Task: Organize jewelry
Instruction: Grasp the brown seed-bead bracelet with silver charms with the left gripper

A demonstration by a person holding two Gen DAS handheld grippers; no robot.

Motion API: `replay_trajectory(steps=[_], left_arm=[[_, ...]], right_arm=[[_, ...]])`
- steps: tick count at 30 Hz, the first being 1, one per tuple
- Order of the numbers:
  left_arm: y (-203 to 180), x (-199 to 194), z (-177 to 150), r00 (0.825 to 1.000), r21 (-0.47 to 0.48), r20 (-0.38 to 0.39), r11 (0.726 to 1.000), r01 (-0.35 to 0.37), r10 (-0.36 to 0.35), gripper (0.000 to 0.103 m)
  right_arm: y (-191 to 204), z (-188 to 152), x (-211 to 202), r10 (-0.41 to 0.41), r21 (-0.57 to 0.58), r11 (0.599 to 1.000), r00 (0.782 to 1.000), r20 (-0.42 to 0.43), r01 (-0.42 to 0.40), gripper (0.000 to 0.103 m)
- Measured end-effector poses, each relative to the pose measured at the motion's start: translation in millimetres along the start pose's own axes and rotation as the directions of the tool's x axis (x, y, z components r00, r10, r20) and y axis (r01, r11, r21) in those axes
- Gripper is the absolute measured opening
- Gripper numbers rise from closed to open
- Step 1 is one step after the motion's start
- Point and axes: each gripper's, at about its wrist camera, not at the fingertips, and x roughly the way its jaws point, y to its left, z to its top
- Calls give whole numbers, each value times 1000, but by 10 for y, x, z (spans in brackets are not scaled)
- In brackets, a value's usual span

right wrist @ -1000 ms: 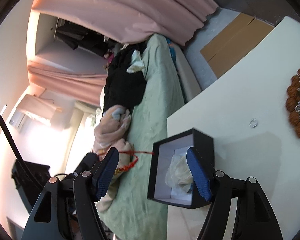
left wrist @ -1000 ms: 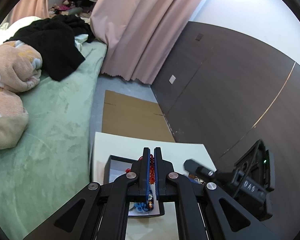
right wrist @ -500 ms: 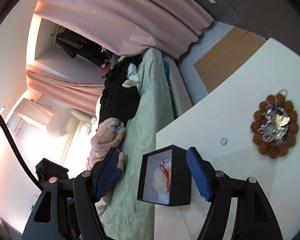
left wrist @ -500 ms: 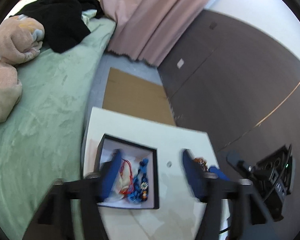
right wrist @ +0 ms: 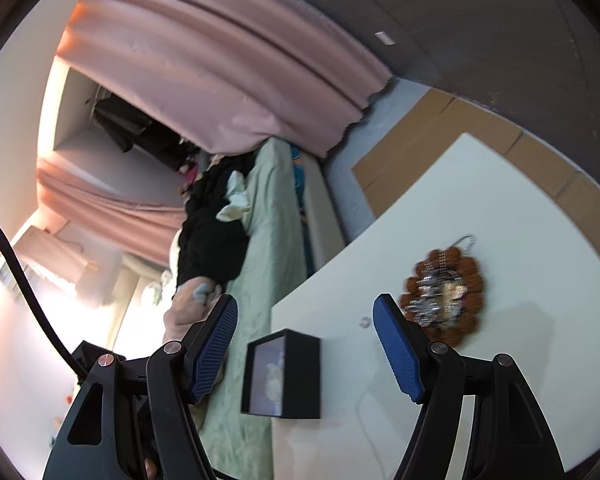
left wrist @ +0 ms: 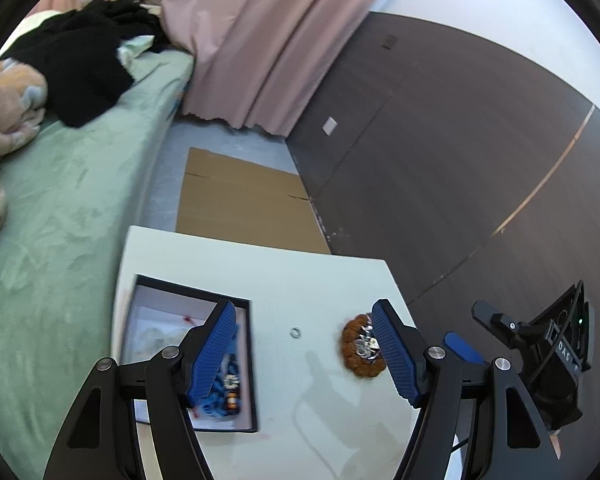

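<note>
A black jewelry box [left wrist: 252, 364] sits open on the white table [left wrist: 284, 276] at its left side, with blue beads [left wrist: 228, 394] and a red cord [left wrist: 188, 319] inside. A small silver ring [left wrist: 295, 332] lies right of the box. A brown beaded bracelet with silver jewelry in its middle [left wrist: 358, 354] lies further right. My left gripper [left wrist: 304, 354] is open and empty above the table, between box and bracelet. My right gripper [right wrist: 305, 354] is open and empty; the box [right wrist: 284, 372], ring [right wrist: 365, 322] and bracelet [right wrist: 446, 294] show in its view.
A bed with a green cover [left wrist: 60, 208], black clothes and a pink blanket lies left of the table. Flat cardboard [left wrist: 240, 208] lies on the floor behind the table. A dark panelled wall [left wrist: 440, 152] and pink curtain [left wrist: 260, 40] stand beyond.
My left gripper was shut on the beaded jewelry over the box; it has opened, the beads lie in the box, and it has risen. My right gripper has pulled back from the box.
</note>
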Motion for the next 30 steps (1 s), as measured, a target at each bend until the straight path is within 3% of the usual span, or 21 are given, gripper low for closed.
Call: replay_trajectory(steps=[11,18,24,30], left_arm=[[-367,359,-133,999,69,-52,997,21,-17,71],[-666,631,-255,996,156,-88,988,14,0,60],[-1000,946,-390,988,278,-150,960,5,38,55],[-1162,1249,-516,971,380,-198,924,-47,131,52]], right_arm=[[-255,57,-125,-102,54,993,995,-22,103,71],[-483,83,-214,-137,132,981,990,-41,141,66],[-696,113,-266,-200,178,961,977,-68,210,56],[-837,147,-309,-198,229,950,976,-86,213,52]])
